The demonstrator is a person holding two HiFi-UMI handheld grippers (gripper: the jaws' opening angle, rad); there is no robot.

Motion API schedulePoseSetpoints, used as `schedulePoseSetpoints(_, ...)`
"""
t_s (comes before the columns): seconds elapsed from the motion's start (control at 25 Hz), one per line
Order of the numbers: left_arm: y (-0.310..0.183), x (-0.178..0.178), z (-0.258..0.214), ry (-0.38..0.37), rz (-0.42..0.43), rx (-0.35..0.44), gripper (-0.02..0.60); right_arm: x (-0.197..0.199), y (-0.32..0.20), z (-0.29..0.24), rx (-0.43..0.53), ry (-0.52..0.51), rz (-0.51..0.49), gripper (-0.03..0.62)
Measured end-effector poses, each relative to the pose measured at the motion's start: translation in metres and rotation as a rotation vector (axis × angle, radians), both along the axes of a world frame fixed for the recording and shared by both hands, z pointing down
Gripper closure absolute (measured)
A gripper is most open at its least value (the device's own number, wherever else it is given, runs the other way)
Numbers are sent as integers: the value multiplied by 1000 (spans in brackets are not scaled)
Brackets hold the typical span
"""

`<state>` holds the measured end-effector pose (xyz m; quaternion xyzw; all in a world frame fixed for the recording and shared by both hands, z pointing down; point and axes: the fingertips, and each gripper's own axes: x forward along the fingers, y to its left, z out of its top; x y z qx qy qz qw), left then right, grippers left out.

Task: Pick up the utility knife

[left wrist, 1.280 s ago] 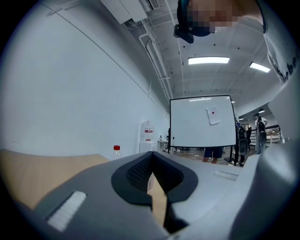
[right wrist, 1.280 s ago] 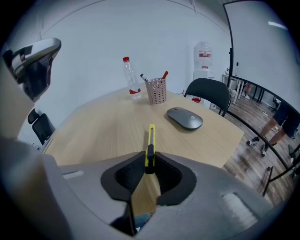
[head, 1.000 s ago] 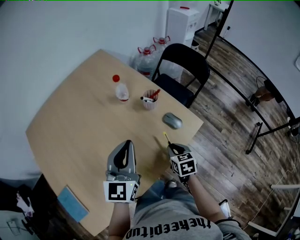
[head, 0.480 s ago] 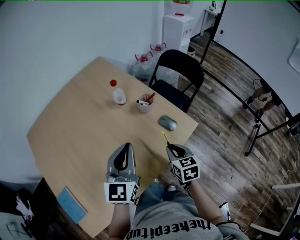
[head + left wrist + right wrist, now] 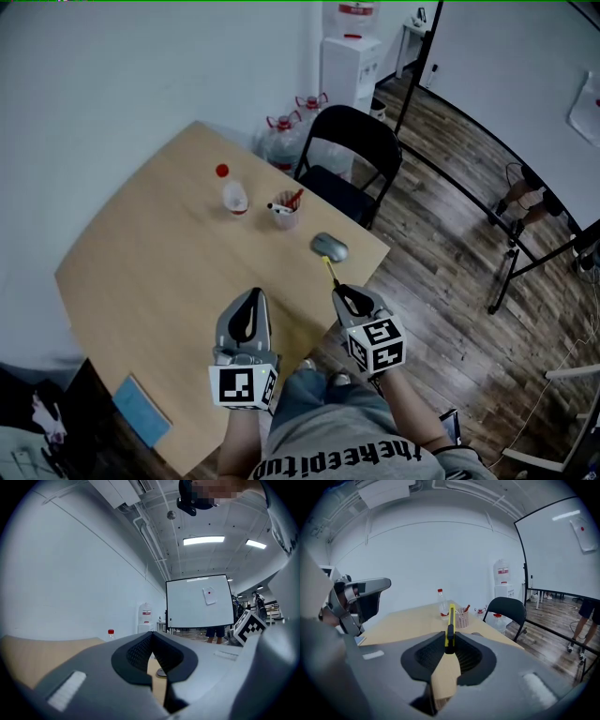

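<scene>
The yellow and black utility knife (image 5: 450, 623) stands pinched edge-on between the jaws of my right gripper (image 5: 449, 645), its tip sticking out ahead. In the head view the knife (image 5: 330, 272) pokes out of the right gripper (image 5: 343, 296), held above the near right edge of the wooden table (image 5: 150, 262). My left gripper (image 5: 249, 313) hovers to its left over the table's near part. In the left gripper view its jaws (image 5: 153, 657) meet with nothing between them.
On the table stand a clear bottle with a red cap (image 5: 232, 192), a pen cup (image 5: 281, 210) and a grey computer mouse (image 5: 329, 247). A blue notebook (image 5: 142, 410) lies at the near left corner. A black chair (image 5: 349, 159) stands at the far edge.
My right gripper has risen with the knife, lifting it off the table. The left gripper has barely shifted. The table's objects look smaller and farther off in the head view.
</scene>
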<state>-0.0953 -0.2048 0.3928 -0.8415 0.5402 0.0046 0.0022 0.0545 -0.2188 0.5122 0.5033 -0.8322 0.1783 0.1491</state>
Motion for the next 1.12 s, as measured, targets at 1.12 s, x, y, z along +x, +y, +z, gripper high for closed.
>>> schedulePoseSetpoints(1.12, 13, 23, -6, -7, 3, 18, 561, 36, 17, -99, 343, 8, 39, 528)
